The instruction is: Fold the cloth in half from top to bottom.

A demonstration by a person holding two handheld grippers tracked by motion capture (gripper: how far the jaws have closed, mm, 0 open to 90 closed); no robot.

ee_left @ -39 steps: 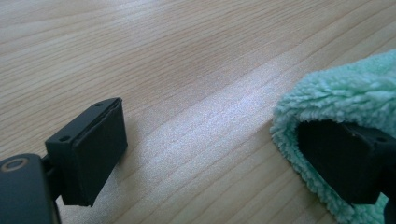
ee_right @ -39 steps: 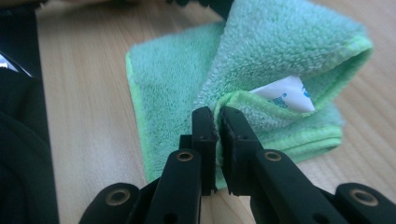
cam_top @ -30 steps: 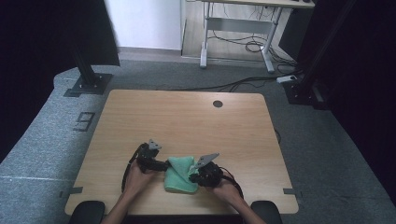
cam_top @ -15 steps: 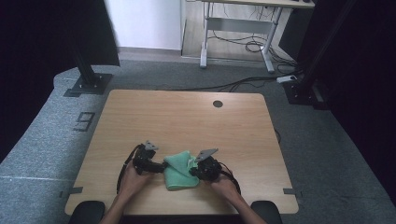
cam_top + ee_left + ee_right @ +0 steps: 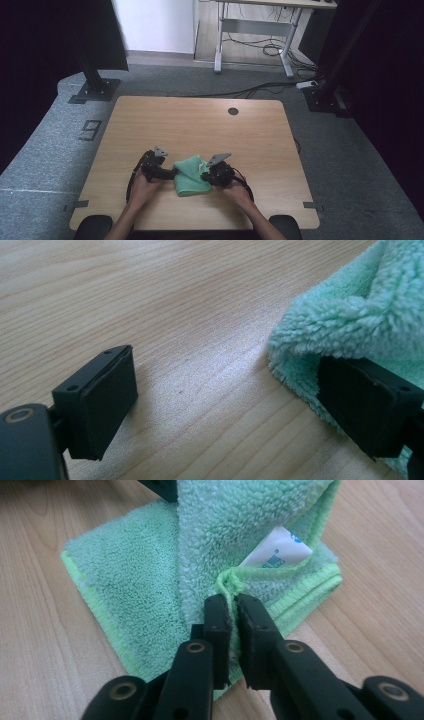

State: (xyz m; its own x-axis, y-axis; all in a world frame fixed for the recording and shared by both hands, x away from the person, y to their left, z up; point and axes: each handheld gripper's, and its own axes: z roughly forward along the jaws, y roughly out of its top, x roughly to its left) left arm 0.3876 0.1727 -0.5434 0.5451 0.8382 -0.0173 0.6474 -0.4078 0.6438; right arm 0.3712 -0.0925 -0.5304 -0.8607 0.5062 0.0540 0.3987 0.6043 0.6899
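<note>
A green microfibre cloth [image 5: 189, 176] lies folded on the wooden table [image 5: 200, 120] near its front edge, between my two grippers. My right gripper [image 5: 206, 175] pinches the cloth's raised hem [image 5: 227, 580]; its jaws have just eased slightly, and the hem is still between the pads [image 5: 218, 617]. A white label [image 5: 275, 552] peeks from the fold. My left gripper [image 5: 172, 174] stands open at the cloth's left edge and has just widened a little. One of its pads [image 5: 367, 400] is against the cloth [image 5: 360, 305], the other over bare wood.
A round cable hole [image 5: 233, 111] sits at the table's far edge. The person's hands [image 5: 142, 187] come in over the front edge. Beyond the table are grey floor, black stands [image 5: 95, 80] and a desk frame with cables.
The right gripper has shifted a little towards the far side with the cloth's hem, raising the fold. The left gripper has stayed at the cloth's left edge.
</note>
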